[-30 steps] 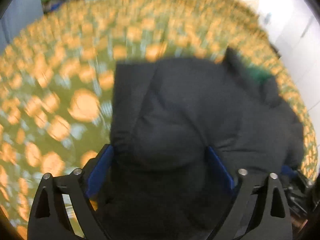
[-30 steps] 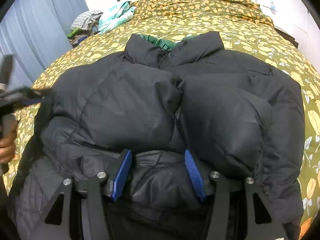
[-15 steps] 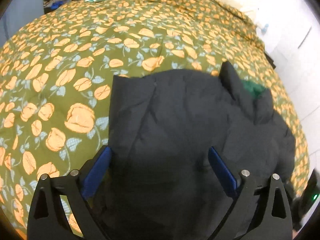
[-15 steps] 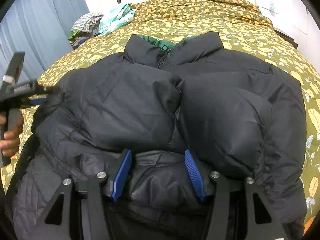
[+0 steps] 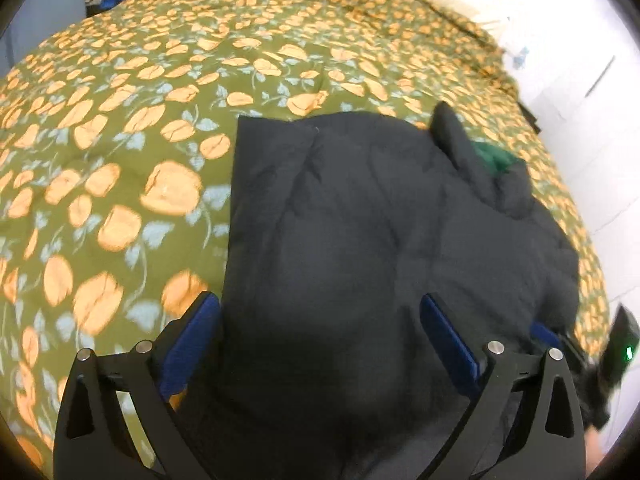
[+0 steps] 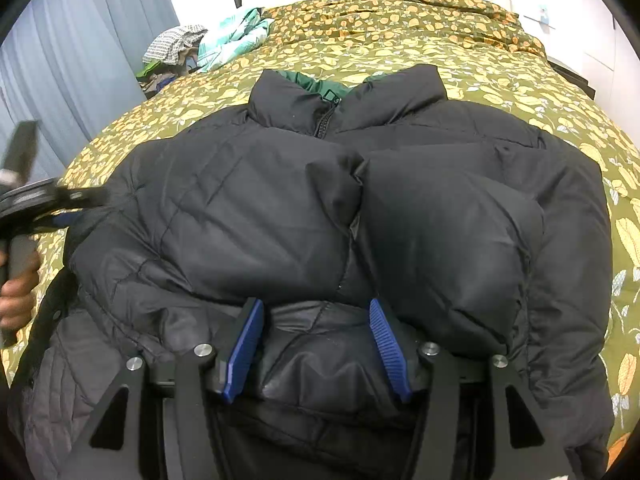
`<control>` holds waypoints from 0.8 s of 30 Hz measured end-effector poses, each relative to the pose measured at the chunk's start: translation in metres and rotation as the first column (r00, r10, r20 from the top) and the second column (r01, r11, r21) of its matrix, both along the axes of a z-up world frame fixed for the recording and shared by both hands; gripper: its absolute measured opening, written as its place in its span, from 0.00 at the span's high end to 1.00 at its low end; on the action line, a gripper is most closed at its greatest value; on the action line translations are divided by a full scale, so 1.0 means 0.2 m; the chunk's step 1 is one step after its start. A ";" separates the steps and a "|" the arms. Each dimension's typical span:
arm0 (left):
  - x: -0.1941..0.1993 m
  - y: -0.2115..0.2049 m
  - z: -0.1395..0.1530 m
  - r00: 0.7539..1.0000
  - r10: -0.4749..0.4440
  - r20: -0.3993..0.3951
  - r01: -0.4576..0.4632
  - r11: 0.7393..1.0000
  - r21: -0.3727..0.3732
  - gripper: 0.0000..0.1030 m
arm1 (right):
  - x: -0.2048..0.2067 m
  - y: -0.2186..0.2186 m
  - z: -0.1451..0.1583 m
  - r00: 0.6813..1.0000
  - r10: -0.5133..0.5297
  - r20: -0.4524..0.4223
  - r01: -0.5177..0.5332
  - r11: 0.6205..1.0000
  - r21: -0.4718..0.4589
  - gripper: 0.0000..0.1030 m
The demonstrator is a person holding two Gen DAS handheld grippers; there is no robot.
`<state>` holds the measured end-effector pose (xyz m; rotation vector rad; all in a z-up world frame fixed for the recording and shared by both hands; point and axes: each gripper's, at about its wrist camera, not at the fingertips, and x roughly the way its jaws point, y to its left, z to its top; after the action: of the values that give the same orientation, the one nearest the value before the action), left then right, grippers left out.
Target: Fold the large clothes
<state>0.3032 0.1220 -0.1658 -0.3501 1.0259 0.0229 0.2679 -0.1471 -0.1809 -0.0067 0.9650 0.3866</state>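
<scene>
A large black puffer jacket [image 6: 340, 208] with a green collar lining lies on the bed, both sleeves folded across its front. It also shows in the left wrist view [image 5: 360, 240]. My right gripper [image 6: 316, 344] is shut on a fold of the jacket's bottom hem. My left gripper [image 5: 320, 340] is open at the jacket's left side, its blue pads either side of the padded cloth. The left gripper also shows at the left edge of the right wrist view [image 6: 56, 200].
The bed has an olive cover with orange flowers [image 5: 120, 140]. A pile of loose clothes [image 6: 200, 48] lies at its far left corner. Blue curtains [image 6: 80, 40] hang on the left. A white wall stands behind and to the right.
My left gripper has steadied and moved slightly in along the jacket's left side; its jaws stay open. My right gripper keeps its hold on the hem and has not moved.
</scene>
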 end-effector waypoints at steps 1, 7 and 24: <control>-0.01 -0.01 -0.03 1.000 -0.008 -0.015 0.008 1.000 0.009 0.03 | 0.00 0.00 0.00 1.000 0.000 0.001 0.000 1.000 -0.001 0.45; 0.05 -0.07 -0.16 0.995 -0.048 -0.085 0.056 0.993 0.099 0.01 | 0.00 0.01 0.00 1.000 0.001 -0.001 -0.001 1.000 -0.018 0.45; -0.69 -0.37 0.04 0.964 -0.265 -0.022 0.265 0.948 0.174 0.03 | -0.43 -0.05 0.29 0.997 0.071 -0.033 -0.074 0.993 -0.095 0.34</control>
<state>0.1654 0.0483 -0.1572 -0.0491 1.0541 -0.1290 0.1818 -0.1568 -0.1232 -0.1247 1.0138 0.4078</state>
